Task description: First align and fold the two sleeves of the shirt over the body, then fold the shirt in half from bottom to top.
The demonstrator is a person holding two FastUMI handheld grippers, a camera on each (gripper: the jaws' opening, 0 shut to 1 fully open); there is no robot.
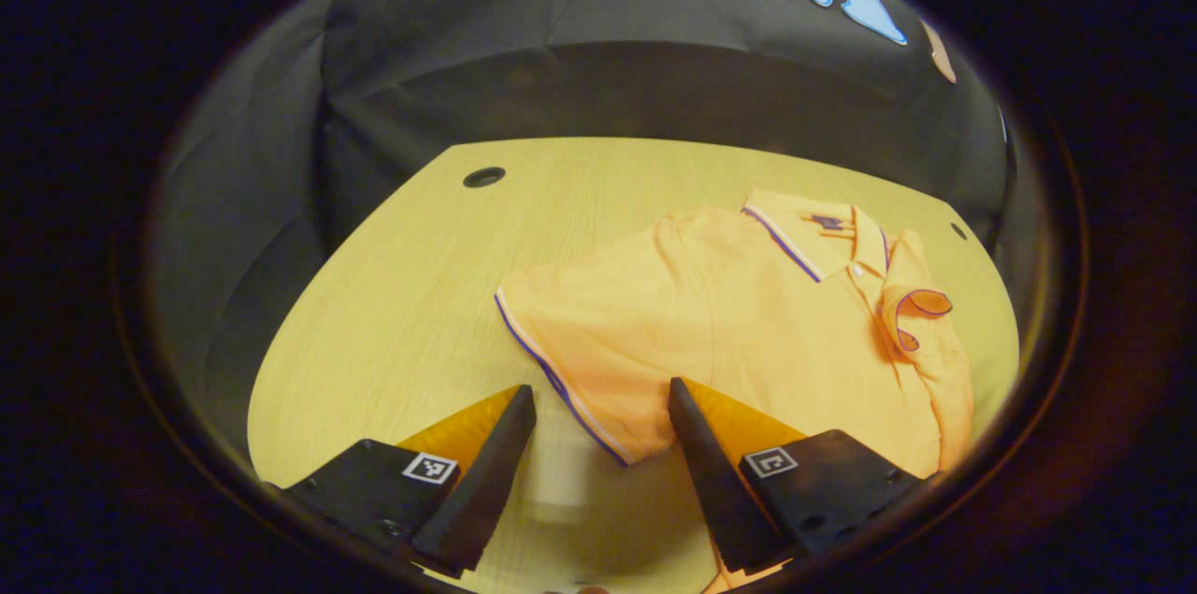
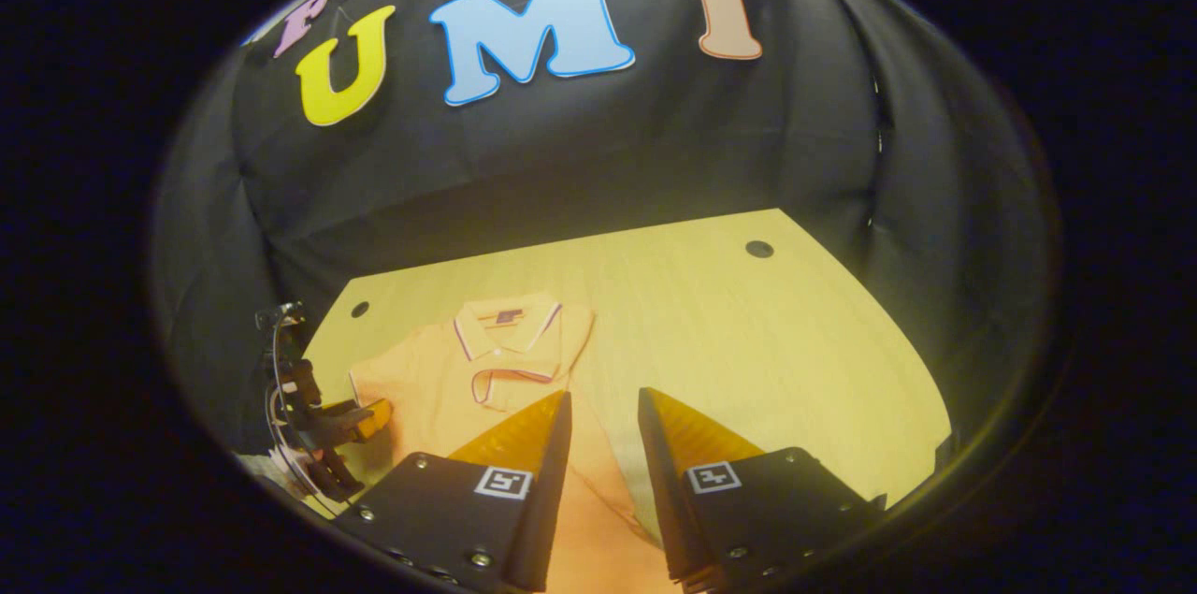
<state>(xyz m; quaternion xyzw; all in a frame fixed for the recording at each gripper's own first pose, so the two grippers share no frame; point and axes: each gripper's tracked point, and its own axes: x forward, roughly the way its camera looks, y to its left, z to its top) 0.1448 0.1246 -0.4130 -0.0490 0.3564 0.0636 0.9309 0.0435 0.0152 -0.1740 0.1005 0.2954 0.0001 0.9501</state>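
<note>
The right sleeve (image 1: 912, 313) already lies folded on the shirt (image 1: 739, 332). The left gripper (image 1: 603, 407), jaws apart and empty, should pinch the sleeve hem (image 1: 552, 374) at 12 o'clock; the right gripper (image 2: 603, 412) waits open.

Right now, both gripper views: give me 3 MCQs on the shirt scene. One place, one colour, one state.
1. In the left gripper view, where does the left gripper hang?
A. Over the collar
B. Over the shirt's outstretched sleeve cuff
C. Off the table

2. What colour is the polo shirt?
A. Orange with dark piping
B. Plain white
C. Green stripes

3. How does the sleeve nearest the collar lie?
A. Spread flat on the table
B. Folded over the body
C. Hanging off the edge

Key: 1 B, the piped cuff edge lies between its open fingers. 2 A, orange fabric, dark trim on the collar and cuffs. 3 B, its cuff opening sits on the chest below the collar.
</note>
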